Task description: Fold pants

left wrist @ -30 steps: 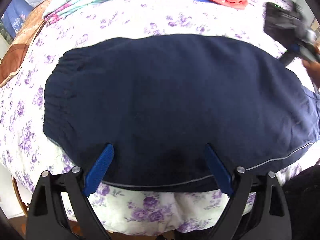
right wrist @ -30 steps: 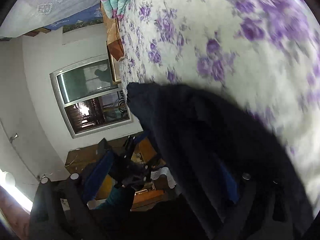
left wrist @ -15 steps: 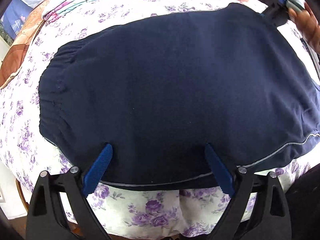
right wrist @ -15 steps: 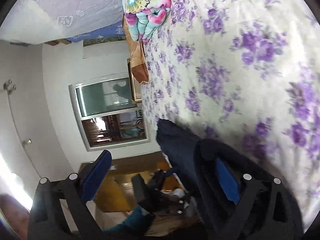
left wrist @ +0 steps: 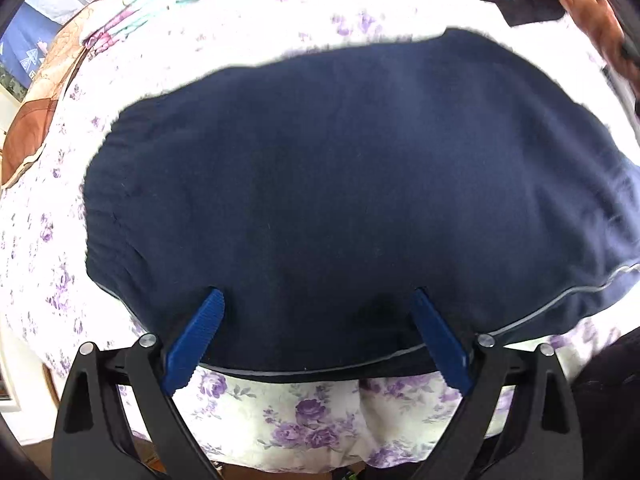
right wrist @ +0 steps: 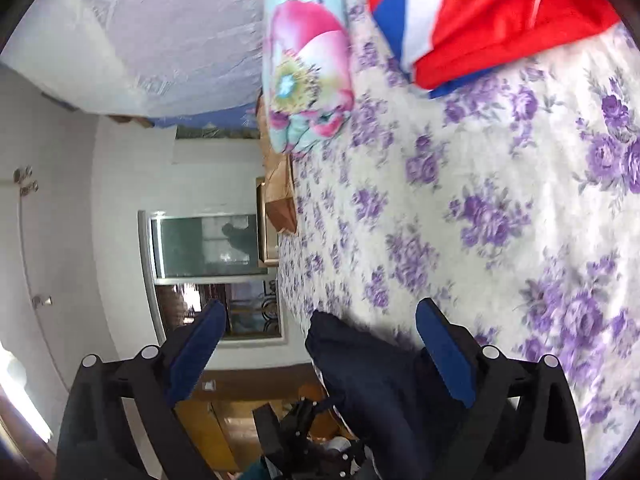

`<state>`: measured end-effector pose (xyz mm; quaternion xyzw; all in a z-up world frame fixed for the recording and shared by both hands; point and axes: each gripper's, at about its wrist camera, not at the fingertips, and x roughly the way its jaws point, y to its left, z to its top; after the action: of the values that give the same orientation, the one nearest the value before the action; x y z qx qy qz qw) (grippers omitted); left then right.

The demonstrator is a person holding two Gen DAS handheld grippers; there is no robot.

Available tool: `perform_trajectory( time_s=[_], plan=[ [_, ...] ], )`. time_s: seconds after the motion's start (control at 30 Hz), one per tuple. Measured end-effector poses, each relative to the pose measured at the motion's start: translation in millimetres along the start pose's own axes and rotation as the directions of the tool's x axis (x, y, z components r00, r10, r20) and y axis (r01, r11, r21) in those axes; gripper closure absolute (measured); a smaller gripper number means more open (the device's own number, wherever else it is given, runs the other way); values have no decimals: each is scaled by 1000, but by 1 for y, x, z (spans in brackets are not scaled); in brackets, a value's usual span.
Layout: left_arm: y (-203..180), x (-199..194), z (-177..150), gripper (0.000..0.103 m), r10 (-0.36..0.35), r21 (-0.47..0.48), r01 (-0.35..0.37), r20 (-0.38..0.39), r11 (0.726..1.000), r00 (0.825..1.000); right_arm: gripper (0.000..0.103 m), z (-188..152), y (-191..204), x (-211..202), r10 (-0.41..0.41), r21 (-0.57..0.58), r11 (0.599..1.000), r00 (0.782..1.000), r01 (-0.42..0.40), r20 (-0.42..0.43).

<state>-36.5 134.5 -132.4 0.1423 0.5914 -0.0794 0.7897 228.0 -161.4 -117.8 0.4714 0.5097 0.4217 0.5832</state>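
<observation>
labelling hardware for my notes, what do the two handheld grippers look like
Both match: the left gripper and right gripper have black angular plastic finger arms with triangular cut-outs and silver pivot screws, tipped with ribbed royal-blue pads. No cables, markings or sleeves are visible.

White wall (right wrist: 80, 208), framed window (right wrist: 208, 276), purple-flowered bedsheet (right wrist: 500, 208).

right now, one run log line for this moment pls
stage: folding | navy pants: flat on floral bedsheet | left gripper: open, over near hem | right gripper: open, pants edge between fingers
</observation>
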Motion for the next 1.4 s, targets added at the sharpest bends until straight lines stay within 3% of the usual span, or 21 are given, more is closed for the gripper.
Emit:
perform_trajectory(
  time_s=[0.07, 0.17, 0.2, 0.27, 0.3, 0.33, 0.37, 0.4, 0.5, 0.6, 0.67, 0.7, 0.73, 0.8, 0.93, 1.03, 1.13, 1.17, 1.23, 1.33, 1.4],
  plan=[
    [7, -14, 11, 11, -36, -23, 38, 67, 999, 997, 3, -25, 15, 9, 39, -39, 998, 997, -42, -66],
    [22, -21, 33, 11, -40, -58, 48, 127, 997, 991, 3, -62, 10, 41, 105, 8, 994, 984, -105, -146],
    [25, -20, 41, 11, -28, -57, 36, 144, 998, 989, 4, -70, 3, 51, 103, 33, 995, 984, -99, -147],
    [29, -16, 55, 11, 3, -31, 3, 176, 1000, 984, 6, -70, -21, 49, 22, 47, 999, 996, -18, -82],
    [30, -12, 62, 11, 24, -16, -22, 189, 1000, 982, 21, -64, -38, 39, -54, 56, 997, 998, 55, -21],
    [33, -5, 69, 11, 45, -4, -45, 188, 999, 981, 45, -61, -55, 32, -72, 118, 990, 997, 71, 12],
    [35, 2, 76, 11, 59, 4, -61, 184, 998, 981, 47, -60, -68, 24, -33, 200, 979, 999, 27, 28],
    [38, 10, 82, 11, 72, 11, -75, 178, 997, 981, 41, -63, -70, 15, 9, 232, 972, 998, -22, 58],
    [50, 23, 95, 9, 85, 38, -93, 169, 995, 982, 9, -84, -36, -18, -56, 85, 995, 986, 43, 158],
    [54, 37, 104, 7, 86, 54, -97, 187, 994, 979, 5, -124, -17, -38, -76, -6, 997, 983, 78, 165],
    [64, 45, 104, 4, 83, 43, -92, 173, 995, 982, 5, -147, -33, -54, -153, 17, 988, 973, 152, 174],
    [68, 47, 104, 4, 74, 35, -81, 170, 996, 983, 6, -161, -43, -63, -225, 45, 974, 956, 220, 188],
    [69, 48, 106, 4, 70, 32, -76, 170, 997, 983, 14, -174, -54, -77, -287, 75, 958, 934, 277, 214],
    [69, 43, 103, 5, 76, 47, -85, 170, 995, 983, 20, -199, -59, -98, -317, 113, 948, 905, 297, 284],
    [63, 12, 81, 6, 8, 96, -28, 200, 995, 980, 8, -249, -34, -132, -378, 109, 924, 825, 367, 420],
    [51, -1, 51, 6, -36, 154, 2, 214, 988, 976, 8, -279, -26, -125, -425, 70, 895, 793, 441, 437],
    [41, 0, 21, 6, -45, 227, -4, 208, 974, 977, 8, -319, -49, -133, -496, 124, 856, 731, 502, 469],
    [40, 5, 13, 6, -36, 250, -14, 196, 968, 980, 9, -334, -62, -136, -514, 180, 850, 709, 494, 483],
    [38, 17, -2, 6, 10, 299, -66, 183, 952, 983, 16, -369, -82, -154, -448, 247, 893, 700, 375, 556],
    [39, 6, -5, 6, -6, 305, -48, 175, 951, 985, 15, -409, -94, -187, -535, 408, 844, 601, 349, 593],
    [40, -8, 0, 6, -57, 275, 3, 187, 961, 981, 13, -429, -89, -208, -536, 428, 844, 551, 324, 640]
  ],
)
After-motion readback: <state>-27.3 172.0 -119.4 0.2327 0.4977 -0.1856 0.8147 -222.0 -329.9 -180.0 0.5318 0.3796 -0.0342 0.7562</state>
